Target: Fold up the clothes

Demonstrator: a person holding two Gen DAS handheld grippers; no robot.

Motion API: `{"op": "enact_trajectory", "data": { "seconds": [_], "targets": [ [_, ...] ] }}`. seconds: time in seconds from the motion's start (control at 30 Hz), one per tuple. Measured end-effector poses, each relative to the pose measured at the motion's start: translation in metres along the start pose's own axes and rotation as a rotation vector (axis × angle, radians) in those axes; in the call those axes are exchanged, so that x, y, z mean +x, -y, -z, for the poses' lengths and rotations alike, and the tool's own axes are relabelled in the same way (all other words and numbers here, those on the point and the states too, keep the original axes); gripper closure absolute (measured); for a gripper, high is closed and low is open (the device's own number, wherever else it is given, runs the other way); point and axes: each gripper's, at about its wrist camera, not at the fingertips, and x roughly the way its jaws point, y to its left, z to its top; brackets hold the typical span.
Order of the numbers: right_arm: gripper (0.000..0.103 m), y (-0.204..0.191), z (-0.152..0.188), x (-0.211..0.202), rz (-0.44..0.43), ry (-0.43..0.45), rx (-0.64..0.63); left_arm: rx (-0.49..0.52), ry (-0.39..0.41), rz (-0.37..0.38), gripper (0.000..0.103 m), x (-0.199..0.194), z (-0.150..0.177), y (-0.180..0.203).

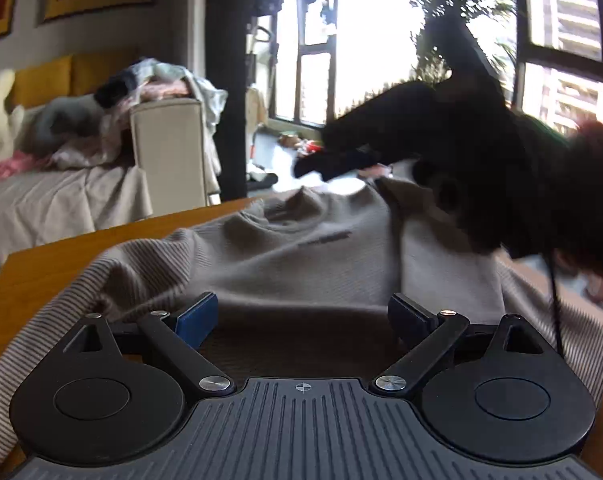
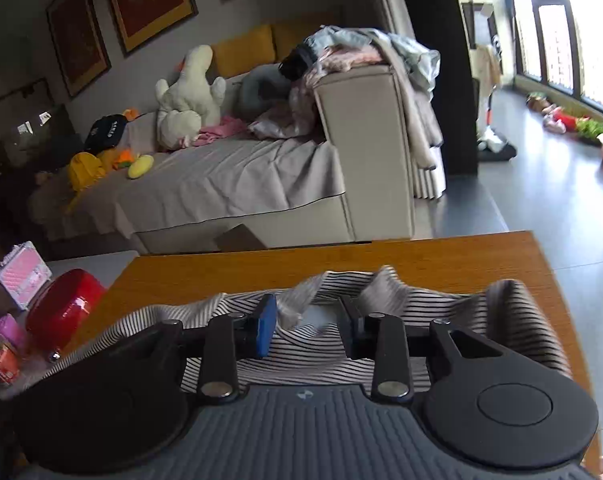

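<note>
Striped top point(image 1: 285, 256) lies spread on the wooden surface point(image 1: 61, 256), neck toward 12 o'clock, ready for folding. My left gripper point(image 1: 301, 316) hangs over the near hem, jaws wide, nothing held; cloth only lies beneath them. My right gripper point(image 2: 307, 326) sits over a rumpled edge of the top, jaws about half open, a raised fold of fabric standing between the pads, not clamped. Right-side hold not yet made, I reckon. Sofa point(image 2: 365, 152) at 12 holds more laundry.

Wooden table point(image 2: 421, 258), striped garment point(image 2: 381, 344) lying rumpled
</note>
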Motion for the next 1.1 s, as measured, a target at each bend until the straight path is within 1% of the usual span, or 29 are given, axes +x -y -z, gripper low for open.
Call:
{"op": "enact_trajectory", "data": {
  "seconds": [0.03, 0.07, 0.1, 0.13, 0.17, 0.2, 0.27, 0.3, 0.37, 0.4, 0.43, 0.5, 0.53, 0.57, 0.6, 0.63, 0.67, 0.7, 0.73, 0.77, 0.8, 0.83, 0.87, 0.9, 0.93, 1.03, 1.1],
  "targets": [
    [0.047, -0.003, -0.001, 0.017, 0.009, -0.014, 0.006, 0.037, -0.024, -0.015, 0.007, 0.004, 0.005, 0.008],
    [0.044, -0.004, -0.002, 0.036, 0.015, -0.039, 0.005, 0.071, -0.045, -0.029, 0.007, 0.007, 0.009, 0.015],
    [0.044, -0.005, -0.002, 0.051, 0.02, -0.066, 0.005, 0.082, -0.05, -0.04, 0.005, 0.008, 0.009, 0.017],
    [0.052, -0.006, -0.001, 0.065, 0.021, -0.093, 0.008, 0.087, -0.068, -0.043, 0.005, 0.01, 0.01, 0.017],
    [0.065, -0.008, 0.0, 0.078, 0.021, -0.121, 0.012, 0.09, -0.093, -0.042, 0.005, 0.013, 0.011, 0.017],
    [0.085, -0.012, 0.001, 0.083, 0.004, -0.128, 0.011, 0.095, -0.115, -0.046, 0.005, 0.013, 0.012, 0.018],
    [0.089, -0.025, -0.005, 0.081, -0.017, -0.091, -0.006, 0.102, -0.142, -0.04, 0.005, 0.008, 0.018, 0.018],
    [0.091, -0.033, -0.011, 0.077, -0.01, -0.056, -0.036, 0.098, -0.151, -0.042, 0.005, 0.004, 0.021, 0.017],
    [0.095, -0.041, -0.022, 0.077, 0.018, -0.024, -0.093, 0.081, -0.164, -0.051, 0.005, -0.004, 0.026, 0.015],
    [0.1, -0.042, -0.026, 0.08, 0.058, -0.016, -0.116, 0.07, -0.169, -0.056, 0.005, -0.007, 0.028, 0.013],
    [0.101, -0.042, -0.03, 0.084, 0.102, -0.008, -0.137, 0.059, -0.174, -0.061, 0.005, -0.011, 0.03, 0.012],
    [0.1, -0.036, -0.032, 0.082, 0.137, -0.023, -0.141, 0.036, -0.182, -0.064, 0.005, -0.014, 0.032, 0.009],
    [0.098, -0.033, -0.033, 0.081, 0.153, -0.031, -0.142, 0.023, -0.184, -0.075, 0.005, -0.014, 0.032, 0.007],
    [0.098, -0.03, -0.034, 0.08, 0.169, -0.04, -0.143, 0.01, -0.185, -0.084, 0.004, -0.014, 0.032, 0.005],
    [0.095, -0.031, -0.032, 0.062, 0.142, -0.023, -0.161, -0.004, -0.186, -0.088, 0.003, -0.013, 0.031, 0.003],
    [0.086, -0.032, -0.028, 0.044, 0.123, -0.006, -0.188, -0.019, -0.188, -0.092, 0.003, -0.013, 0.03, 0.0],
    [0.081, -0.036, -0.023, 0.023, 0.114, 0.016, -0.233, -0.033, -0.189, -0.096, 0.003, -0.013, 0.03, -0.002],
    [0.072, -0.04, -0.012, -0.007, 0.11, 0.033, -0.287, -0.045, -0.189, -0.099, 0.003, -0.015, 0.031, -0.002],
    [0.068, -0.044, -0.003, -0.029, 0.107, 0.04, -0.322, -0.054, -0.189, -0.098, 0.003, -0.015, 0.03, -0.003],
    [0.066, -0.048, 0.01, -0.053, 0.1, 0.038, -0.359, -0.063, -0.189, -0.098, 0.003, -0.016, 0.03, -0.004],
    [0.059, -0.052, 0.024, -0.077, 0.084, 0.028, -0.39, -0.071, -0.189, -0.097, 0.003, -0.016, 0.03, -0.005],
    [0.048, -0.057, 0.041, -0.097, 0.061, 0.01, -0.41, -0.08, -0.19, -0.096, 0.003, -0.017, 0.03, -0.006],
    [0.044, -0.063, 0.057, -0.117, 0.037, -0.01, -0.428, -0.091, -0.189, -0.094, 0.003, -0.017, 0.03, -0.008],
    [0.04, -0.068, 0.073, -0.128, 0.015, -0.034, -0.439, -0.104, -0.185, -0.093, 0.003, -0.017, 0.029, -0.01],
    [0.04, -0.075, 0.092, -0.137, -0.006, -0.069, -0.453, -0.117, -0.181, -0.093, 0.003, -0.016, 0.028, -0.012],
    [0.04, -0.094, 0.145, -0.142, -0.01, -0.133, -0.517, -0.157, -0.156, -0.107, 0.003, -0.022, 0.029, -0.017],
    [0.039, -0.102, 0.166, -0.136, 0.021, -0.117, -0.55, -0.172, -0.14, -0.131, 0.003, -0.026, 0.03, -0.018]
  ]
}}
